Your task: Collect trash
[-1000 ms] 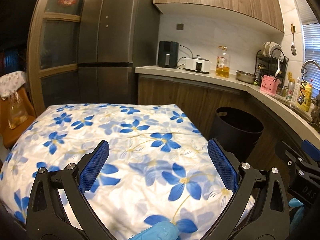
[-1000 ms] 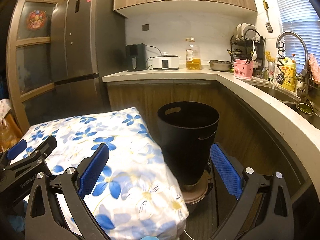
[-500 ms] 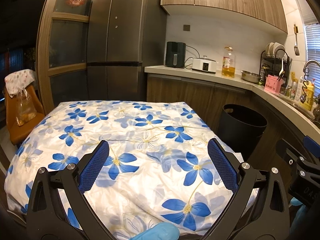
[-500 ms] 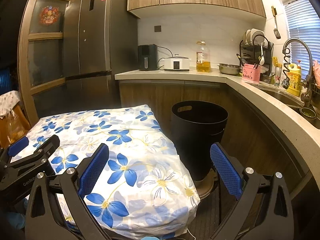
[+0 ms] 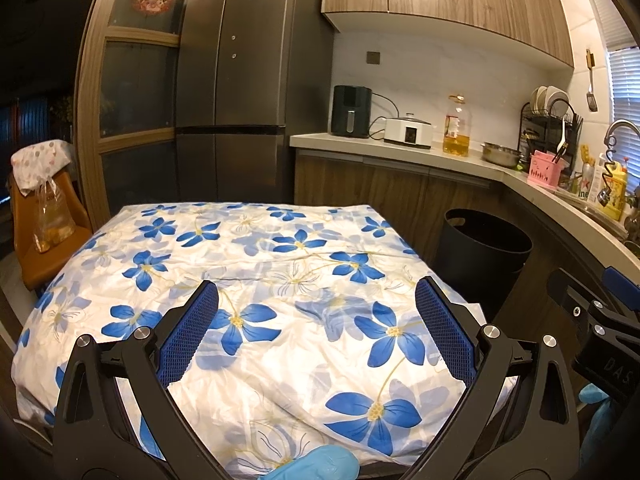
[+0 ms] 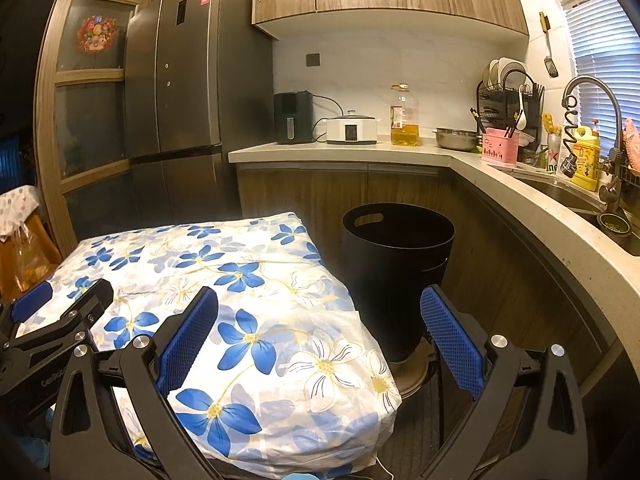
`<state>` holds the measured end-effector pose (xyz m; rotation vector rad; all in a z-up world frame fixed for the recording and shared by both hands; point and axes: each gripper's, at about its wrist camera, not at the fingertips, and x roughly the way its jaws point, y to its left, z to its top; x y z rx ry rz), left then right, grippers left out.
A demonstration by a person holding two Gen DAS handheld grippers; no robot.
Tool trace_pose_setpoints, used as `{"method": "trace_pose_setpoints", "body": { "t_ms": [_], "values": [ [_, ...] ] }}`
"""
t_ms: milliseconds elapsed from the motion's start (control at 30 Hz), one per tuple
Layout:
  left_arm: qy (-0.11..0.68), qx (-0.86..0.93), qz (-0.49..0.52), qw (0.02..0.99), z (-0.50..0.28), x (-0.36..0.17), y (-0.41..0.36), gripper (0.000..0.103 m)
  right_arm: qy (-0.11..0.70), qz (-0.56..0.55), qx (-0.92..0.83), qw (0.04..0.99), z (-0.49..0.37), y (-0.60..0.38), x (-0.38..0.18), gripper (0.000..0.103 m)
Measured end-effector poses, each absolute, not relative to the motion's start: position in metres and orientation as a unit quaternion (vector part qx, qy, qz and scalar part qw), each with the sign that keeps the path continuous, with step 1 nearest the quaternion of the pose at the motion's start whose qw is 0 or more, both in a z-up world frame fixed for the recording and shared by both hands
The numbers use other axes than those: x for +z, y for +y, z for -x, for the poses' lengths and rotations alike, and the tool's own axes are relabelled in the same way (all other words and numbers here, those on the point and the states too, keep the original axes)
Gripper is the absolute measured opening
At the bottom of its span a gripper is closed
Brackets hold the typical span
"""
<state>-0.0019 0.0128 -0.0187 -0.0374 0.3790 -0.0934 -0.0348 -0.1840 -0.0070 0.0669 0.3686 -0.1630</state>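
We hold both the left gripper and right gripper spread empty, finding no trash on the blue-flowered white tablecloth beside the round black plastic bin

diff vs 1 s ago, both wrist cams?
Both grippers pulled back and up: more of the flowered cloth and the black bin now shows. Nothing was gripped or released. Left gripper and right gripper stayed open and empty; cloth and bin did not move.
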Motion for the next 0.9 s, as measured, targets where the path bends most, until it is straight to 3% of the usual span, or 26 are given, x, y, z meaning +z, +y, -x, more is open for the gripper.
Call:
{"method": "trace_pose_setpoints", "body": {
  "t_ms": [900],
  "values": [
    [0.185,-0.049,0.018,0.981,0.0024,-0.013,0.0075,0.097,0.178,-0.033,-0.085,0.98,0.0346,-0.1857,-0.0031,0.097]
  ]
}}
